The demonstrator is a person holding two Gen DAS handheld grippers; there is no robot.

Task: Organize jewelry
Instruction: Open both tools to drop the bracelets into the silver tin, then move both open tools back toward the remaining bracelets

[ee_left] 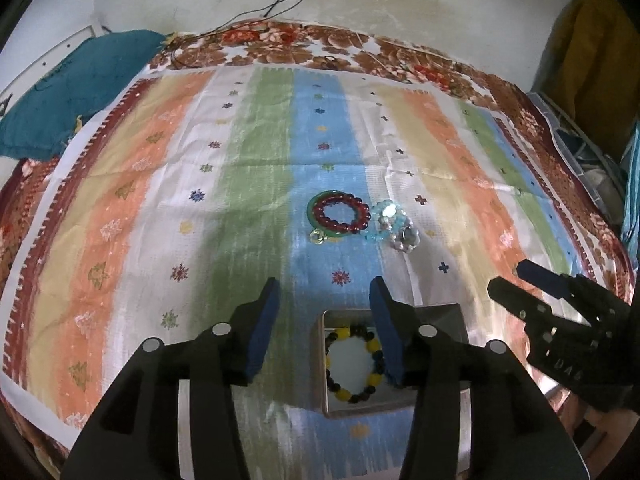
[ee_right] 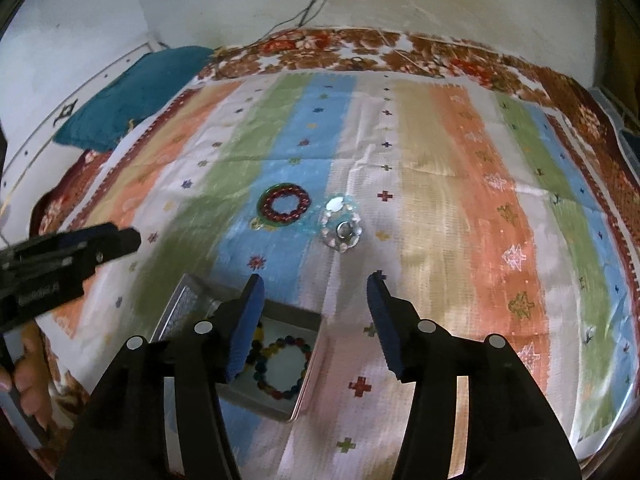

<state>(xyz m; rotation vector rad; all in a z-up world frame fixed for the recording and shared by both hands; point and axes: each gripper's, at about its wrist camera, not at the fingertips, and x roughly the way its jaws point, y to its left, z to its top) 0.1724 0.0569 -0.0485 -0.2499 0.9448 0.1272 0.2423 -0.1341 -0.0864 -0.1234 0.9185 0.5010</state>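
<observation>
Jewelry status: one yellow-and-black bracelet (ee_left: 354, 360) already sits in the tin (ee_left: 320, 364), near edge of the cloth (ee_left: 248, 152). We judge that's step one done.

Left to move: red bracelet (ee_left: 340, 213) lying on a green ring (ee_left: 310, 216), a blue bead piece (ee_left: 386, 220) touching it on the right, and a clear crystal piece (ee_left: 406, 238) just beside that. All clustered mid-cloth, beyond the tin.

Our left gripper (ee_left: 324, 292) hovers over the tin, jaws wide apart, holding nothing. Our right gripper (ee_right: 316, 286) is the same: spread, empty, tin under its left finger, cluster straight ahead.

Room: bare cloth between tin and cluster, and plenty either side. Pieces touch each other, so picking one likely drags a neighbour. Tin's raised lid (ee_right: 180, 304) stands on its left in the right-wrist view, so we'd come in from the front or right. Grippers are near each other; watch for a clash.
</observation>
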